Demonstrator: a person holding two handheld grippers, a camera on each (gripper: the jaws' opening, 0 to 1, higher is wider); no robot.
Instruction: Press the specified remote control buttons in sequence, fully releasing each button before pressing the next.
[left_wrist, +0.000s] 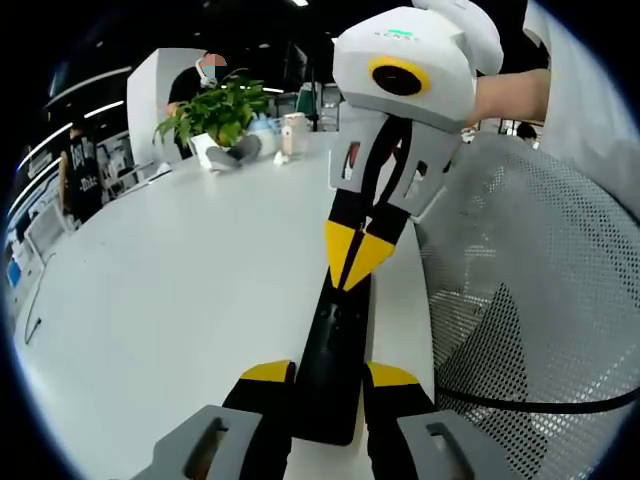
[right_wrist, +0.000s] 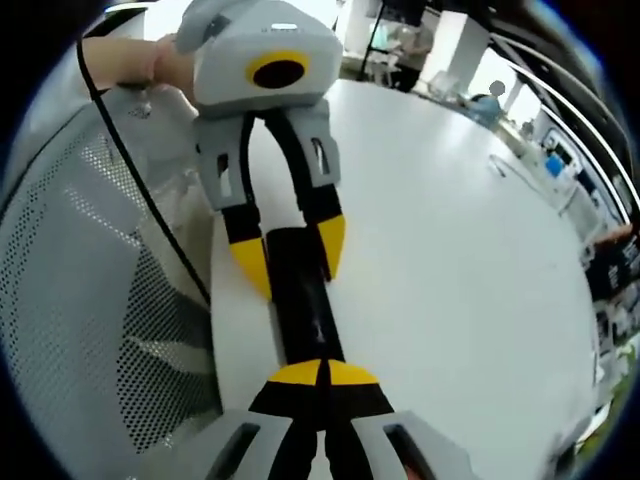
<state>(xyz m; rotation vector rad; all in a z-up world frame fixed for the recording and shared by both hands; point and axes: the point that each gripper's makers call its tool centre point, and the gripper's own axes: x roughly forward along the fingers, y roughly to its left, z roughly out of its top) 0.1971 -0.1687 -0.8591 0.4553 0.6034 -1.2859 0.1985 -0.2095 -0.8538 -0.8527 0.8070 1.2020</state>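
A long black remote control lies on the white table close to its edge. In the left gripper view my left gripper is shut on the remote's near end, one yellow-tipped finger on each long side. My right gripper comes down from above with its yellow tips together, resting on the remote's top face. The right gripper view has the same remote running away from my shut right gripper toward the left gripper, which clamps the far end. Which button lies under the tips is hidden.
A white mesh chair stands right beside the table edge, with a black cable across it. A potted green plant and small items sit at the table's far end. A person stands behind them.
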